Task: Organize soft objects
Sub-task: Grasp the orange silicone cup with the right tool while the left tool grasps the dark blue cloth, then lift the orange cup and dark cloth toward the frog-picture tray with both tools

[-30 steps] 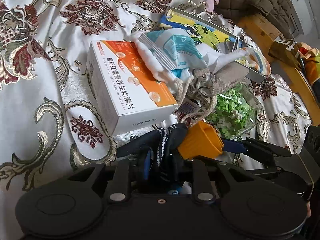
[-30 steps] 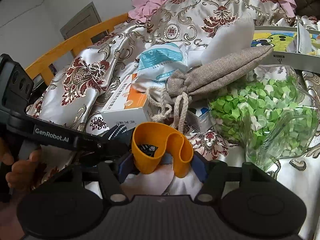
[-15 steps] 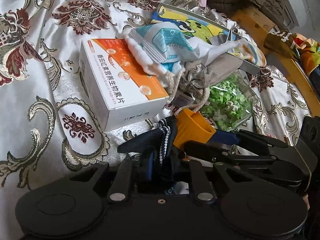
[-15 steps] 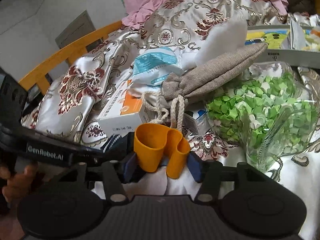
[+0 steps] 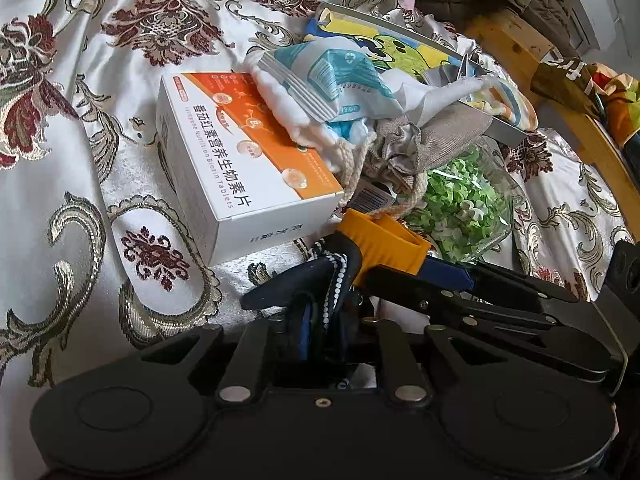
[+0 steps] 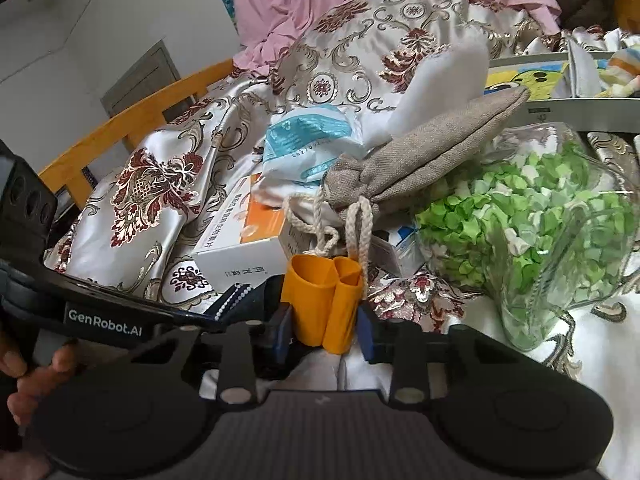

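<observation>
My right gripper [image 6: 324, 324] is closing, and its blue pads squeeze a soft orange ring [image 6: 324, 300] into a narrow double fold. The left wrist view shows this gripper [image 5: 400, 276] coming in from the right with the orange ring [image 5: 384, 244]. A dark navy fabric strip with white dotted trim [image 5: 320, 280] sits between the closing jaws of my left gripper [image 5: 316, 316], which grip it. The strip touches the ring. In the right wrist view my left gripper [image 6: 240, 300] reaches in from the left.
A white and orange box [image 5: 240, 160], a blue and white packet [image 5: 328, 76], a beige drawstring pouch [image 6: 432, 168] and a clear bag of green paper bits [image 6: 540, 232] lie heaped on the patterned bedspread [image 5: 60, 160]. A wooden bed frame [image 5: 520, 40] runs behind. A hand [image 6: 28, 376] holds the left gripper.
The right gripper's jaws have come together and squashed the orange ring from a wide loop into a tight fold. The left gripper's jaws have narrowed on the navy strip. Neither hand shifted much.
</observation>
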